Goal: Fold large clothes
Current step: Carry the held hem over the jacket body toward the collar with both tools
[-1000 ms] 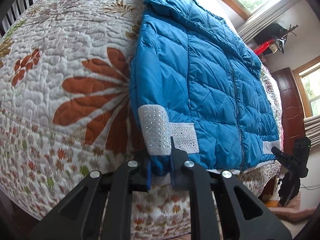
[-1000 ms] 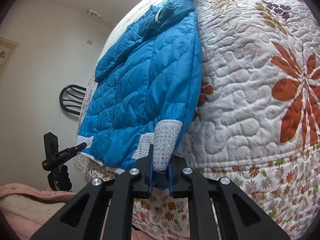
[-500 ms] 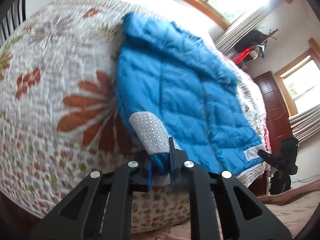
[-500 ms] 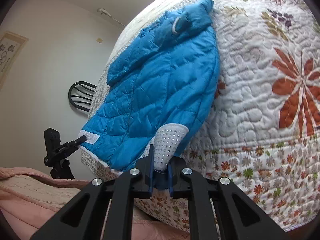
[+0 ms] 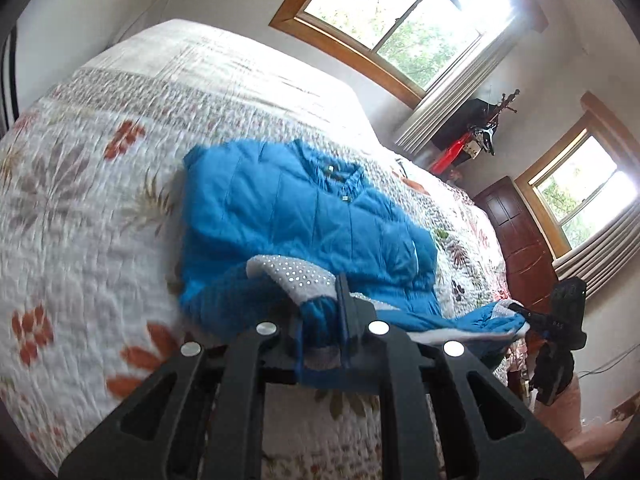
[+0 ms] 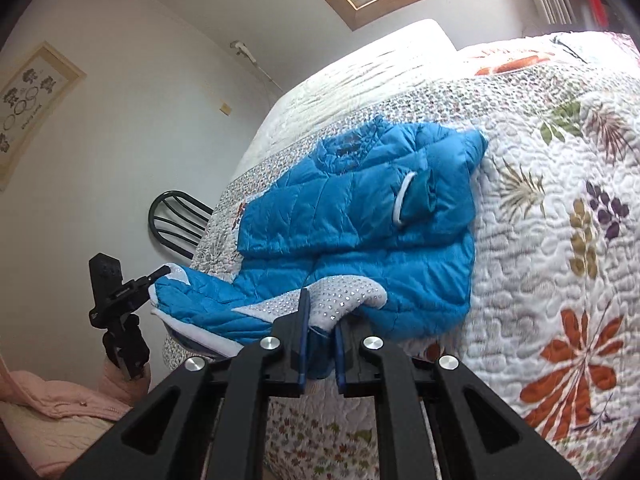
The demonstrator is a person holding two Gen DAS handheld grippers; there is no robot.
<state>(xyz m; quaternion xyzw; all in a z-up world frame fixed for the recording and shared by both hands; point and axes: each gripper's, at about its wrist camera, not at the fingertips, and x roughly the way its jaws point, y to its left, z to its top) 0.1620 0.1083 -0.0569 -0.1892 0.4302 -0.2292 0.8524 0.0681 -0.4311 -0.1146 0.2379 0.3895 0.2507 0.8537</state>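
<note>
A blue quilted jacket [image 5: 304,216] lies on the quilted bed [image 5: 100,208], collar toward the window. My left gripper [image 5: 322,320] is shut on the jacket's hem corner by a white studded band [image 5: 296,276] and holds it lifted above the bed. My right gripper [image 6: 320,328] is shut on the other hem corner with its studded band [image 6: 340,296], also lifted. The jacket [image 6: 360,216] has its lower part raised and curling over its upper part. Each gripper shows in the other's view: the right gripper [image 5: 532,316], the left gripper [image 6: 154,276].
The floral quilt [image 6: 560,208] covers the whole bed. A dark chair [image 6: 176,220] stands by the wall at the bed's left. A pink garment [image 6: 48,408] lies low on the near left. Windows [image 5: 396,12] and a dark wooden door [image 5: 520,240] are beyond the bed.
Both grippers have risen and carried the hem up and toward the collar. The jacket's lower part has left the bed's edge and now hangs lifted between them.
</note>
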